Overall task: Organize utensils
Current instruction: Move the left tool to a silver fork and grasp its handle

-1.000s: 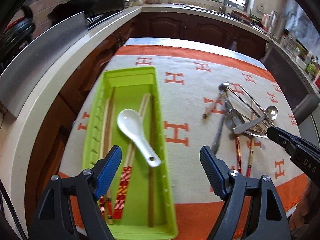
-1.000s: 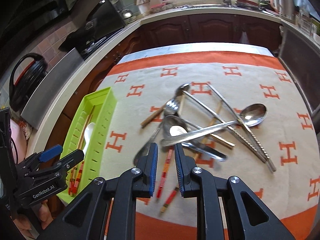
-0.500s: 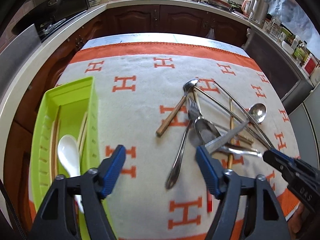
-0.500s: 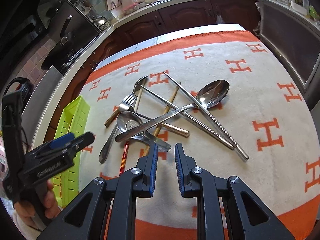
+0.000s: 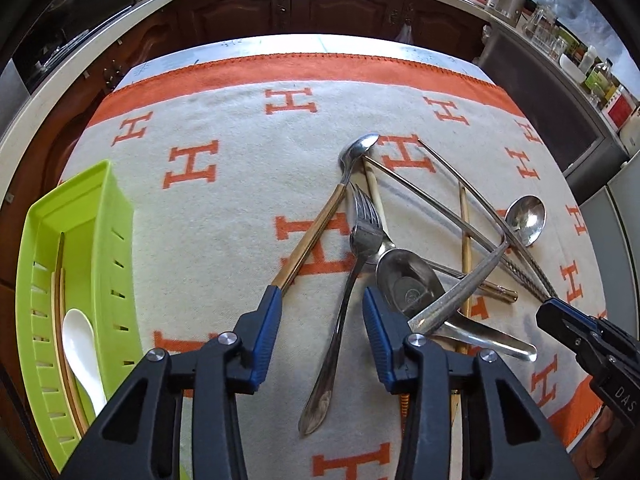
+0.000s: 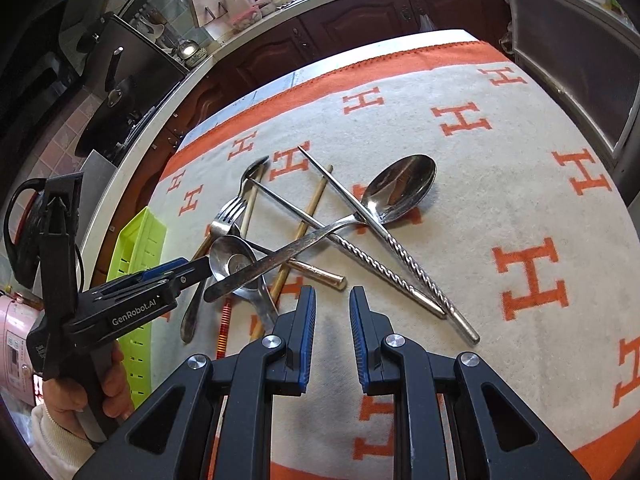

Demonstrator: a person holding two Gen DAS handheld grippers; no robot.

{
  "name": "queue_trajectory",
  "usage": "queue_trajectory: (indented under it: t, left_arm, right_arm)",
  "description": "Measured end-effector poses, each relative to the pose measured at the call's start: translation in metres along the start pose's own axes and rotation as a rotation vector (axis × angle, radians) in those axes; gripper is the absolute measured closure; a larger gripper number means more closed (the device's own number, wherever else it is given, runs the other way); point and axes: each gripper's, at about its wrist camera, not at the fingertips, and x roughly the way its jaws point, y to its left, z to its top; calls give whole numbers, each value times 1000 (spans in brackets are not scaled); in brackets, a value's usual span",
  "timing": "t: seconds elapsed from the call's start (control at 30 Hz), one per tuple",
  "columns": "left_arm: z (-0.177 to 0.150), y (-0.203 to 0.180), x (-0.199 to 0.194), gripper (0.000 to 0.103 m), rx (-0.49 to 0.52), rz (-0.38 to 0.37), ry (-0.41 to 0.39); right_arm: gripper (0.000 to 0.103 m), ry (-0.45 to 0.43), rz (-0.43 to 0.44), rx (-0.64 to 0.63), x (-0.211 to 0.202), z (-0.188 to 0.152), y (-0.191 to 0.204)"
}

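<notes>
A white ceramic spoon [image 5: 82, 344] and wooden chopsticks [image 5: 59, 280] already lay in the lime-green plastic tray [image 5: 116, 216]; most metal cutlery [image 5: 404, 264] remained piled on the table. Left gripper [image 5: 320, 334] spread around the steel fork [image 5: 348, 292]; right gripper [image 6: 332, 340] spread, empty.

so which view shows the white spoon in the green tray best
The left wrist view: the white spoon lies in plain sight inside the green tray. In the right wrist view only the tray's outer wall shows; the spoon is hidden.
</notes>
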Motion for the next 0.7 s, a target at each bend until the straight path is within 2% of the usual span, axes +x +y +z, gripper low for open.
queue_trajectory:
  t: [0.17,0.33,0.37,0.4,0.43,0.5,0.7]
  left_arm:
    - [3,-2,11,66,5,-12,19]
    - [6,-8,12,67,28,0,-12]
    - [6,-9,13,73,36,3,-20]
    - [6,-10,12,92,44,3,-27]
    - [6,-11,13,98,44,-7,-28]
    - [6,-8,12,100,16,-26,-33]
    - [2,5,6,101,-64,-46,-39]
  right_arm:
    - [85,0,22,31,5,2,-8]
    - [85,-3,60,103,8,7,-25]
    - [85,-4,71,121,9,9,-29]
    - [85,-4,80,137,9,10,-32]
    - [85,-2,92,153,11,11,-35]
    - [81,3,113,181,14,13,-39]
    - [81,17,169,223,28,17,-36]
